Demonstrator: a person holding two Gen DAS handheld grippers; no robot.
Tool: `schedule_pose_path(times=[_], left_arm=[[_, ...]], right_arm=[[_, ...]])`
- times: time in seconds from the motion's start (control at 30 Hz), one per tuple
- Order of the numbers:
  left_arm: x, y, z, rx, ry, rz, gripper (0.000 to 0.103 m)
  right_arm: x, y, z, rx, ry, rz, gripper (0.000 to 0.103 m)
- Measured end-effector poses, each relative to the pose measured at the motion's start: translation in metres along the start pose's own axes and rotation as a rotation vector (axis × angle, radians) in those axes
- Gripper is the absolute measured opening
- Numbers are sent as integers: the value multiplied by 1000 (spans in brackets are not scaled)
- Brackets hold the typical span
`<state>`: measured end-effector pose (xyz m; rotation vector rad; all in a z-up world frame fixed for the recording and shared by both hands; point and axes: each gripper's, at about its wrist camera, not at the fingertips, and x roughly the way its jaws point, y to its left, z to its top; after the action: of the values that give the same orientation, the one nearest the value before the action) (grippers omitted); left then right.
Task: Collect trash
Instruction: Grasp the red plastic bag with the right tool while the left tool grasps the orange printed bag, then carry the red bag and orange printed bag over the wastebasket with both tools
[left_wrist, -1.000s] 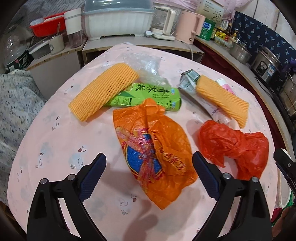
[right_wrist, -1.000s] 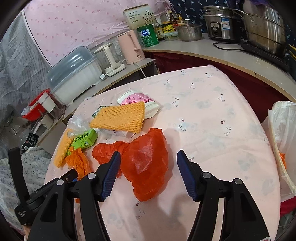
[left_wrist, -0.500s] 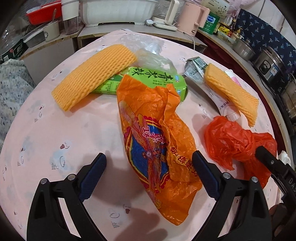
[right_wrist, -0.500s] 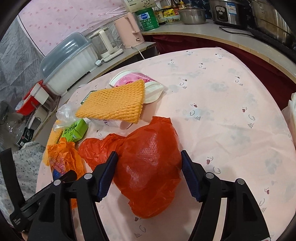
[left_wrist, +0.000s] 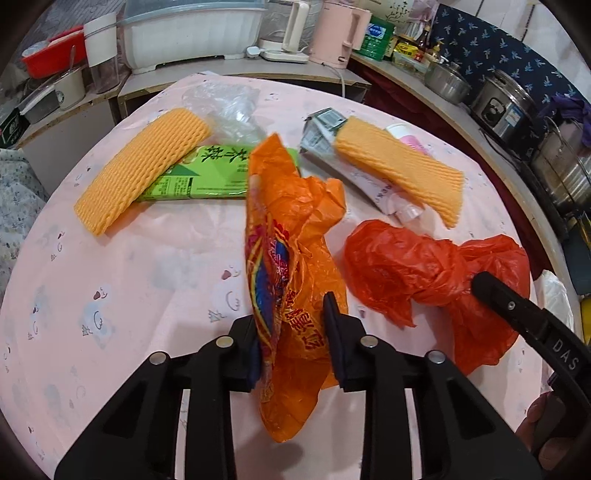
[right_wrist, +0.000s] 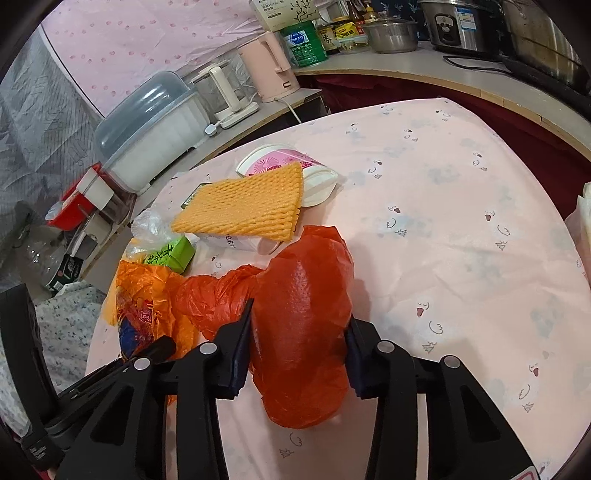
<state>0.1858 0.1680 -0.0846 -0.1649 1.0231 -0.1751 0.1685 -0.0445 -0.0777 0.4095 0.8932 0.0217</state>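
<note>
the orange bag (left_wrist: 291, 258) runs lengthwise straight out from my left gripper (left_wrist: 291, 350), pinched there and lifting off the table (left_wrist: 122, 280). the red bag (right_wrist: 303, 317) sits between my right gripper's (right_wrist: 299, 354) closing fingers near the table's near edge. only the right view shows the pink cup (right_wrist: 317, 177) behind the foam net (right_wrist: 243, 203).

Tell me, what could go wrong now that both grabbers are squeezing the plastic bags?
The left gripper pinches only a thin fold of the crinkly orange printed plastic bag, so it might slip out when lifted. The right gripper squeezes the puffy red plastic bag; its loose tail lies against the orange bag and may tug on it. Either bag, dragged along, could nudge the green tea carton across the pink tablecloth.
</note>
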Motion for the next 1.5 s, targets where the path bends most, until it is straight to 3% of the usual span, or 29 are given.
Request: schedule_pose_path(times=[0.63,1.07,1.5], left_arm=[[-69,-105,-3,186,-124,-82,27],[-92,-200,-19,344,-157,-152,27],[-84,-317,-55,538,-95,-289,27]], right_arm=[[-114,-51,12,78,-240,-49,37],[-197,-142,4,225,-392,-138,37],[-267,-250,-30,408,-510,-305,37]])
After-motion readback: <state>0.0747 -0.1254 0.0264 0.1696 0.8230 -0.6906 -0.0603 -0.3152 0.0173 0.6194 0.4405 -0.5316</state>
